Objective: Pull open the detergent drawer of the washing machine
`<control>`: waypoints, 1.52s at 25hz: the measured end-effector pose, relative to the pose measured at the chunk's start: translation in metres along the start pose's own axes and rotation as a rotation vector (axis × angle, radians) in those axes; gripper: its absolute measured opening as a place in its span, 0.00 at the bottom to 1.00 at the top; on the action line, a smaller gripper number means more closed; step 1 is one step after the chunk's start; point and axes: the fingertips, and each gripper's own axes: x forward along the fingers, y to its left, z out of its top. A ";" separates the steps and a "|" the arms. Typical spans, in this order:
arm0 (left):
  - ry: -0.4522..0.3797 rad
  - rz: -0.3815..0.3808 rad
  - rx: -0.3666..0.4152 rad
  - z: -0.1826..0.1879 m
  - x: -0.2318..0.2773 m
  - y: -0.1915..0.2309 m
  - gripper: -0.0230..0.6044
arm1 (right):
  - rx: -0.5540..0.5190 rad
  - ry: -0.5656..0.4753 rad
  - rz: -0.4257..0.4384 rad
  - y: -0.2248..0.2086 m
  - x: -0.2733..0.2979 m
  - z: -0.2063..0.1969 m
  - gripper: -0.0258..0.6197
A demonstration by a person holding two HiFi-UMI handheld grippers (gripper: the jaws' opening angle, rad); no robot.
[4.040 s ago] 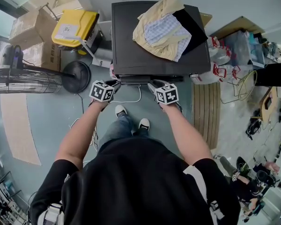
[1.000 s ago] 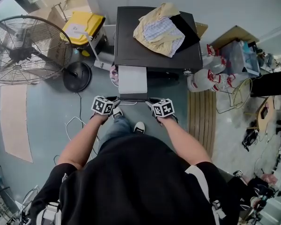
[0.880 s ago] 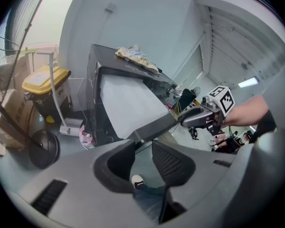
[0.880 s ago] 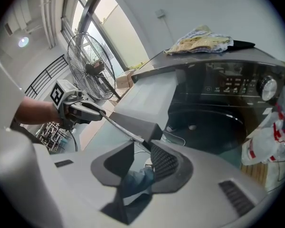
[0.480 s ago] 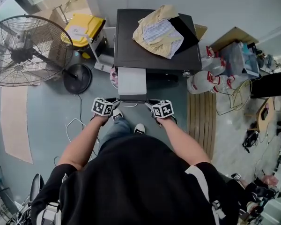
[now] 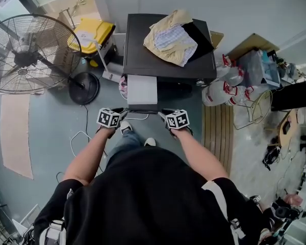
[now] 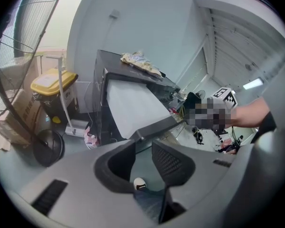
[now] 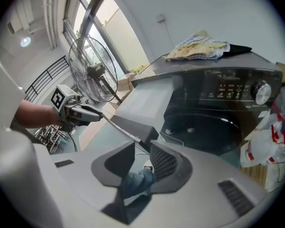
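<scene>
The black washing machine (image 6: 143, 52) stands ahead, and its pale grey detergent drawer (image 6: 142, 92) is pulled far out toward me. My left gripper (image 6: 121, 112) is at the left end of the drawer's dark front panel and my right gripper (image 6: 164, 114) at the right end. In the left gripper view the panel's corner (image 7: 141, 133) sits between the tips of the left gripper (image 7: 143, 146). The right gripper (image 8: 142, 148) holds the opposite corner (image 8: 146, 133) the same way. Both pairs of jaws have just been closing a little on the panel.
A heap of clothes (image 6: 171, 37) lies on the machine's lid. A large standing fan (image 6: 25, 55) and a yellow bin (image 6: 91, 34) are to the left. White bags (image 6: 222, 88) and a slatted board (image 6: 222, 131) are to the right. The round door (image 8: 204, 132) is below the drawer.
Since the earliest frame the drawer has come out of the machine toward me, with both grippers at its front. Over the last second nothing has visibly moved.
</scene>
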 end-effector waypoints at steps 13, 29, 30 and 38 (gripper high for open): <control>-0.121 0.044 0.009 0.047 -0.031 -0.006 0.21 | -0.026 -0.129 -0.007 -0.010 -0.039 0.050 0.19; -0.315 0.030 0.092 0.146 -0.076 -0.042 0.20 | -0.180 -0.297 -0.027 0.003 -0.104 0.148 0.18; -0.331 0.034 0.098 0.153 -0.082 -0.043 0.20 | -0.182 -0.314 -0.030 0.003 -0.111 0.156 0.18; -0.434 0.068 0.140 0.202 -0.117 -0.051 0.19 | -0.225 -0.413 -0.034 0.007 -0.155 0.202 0.18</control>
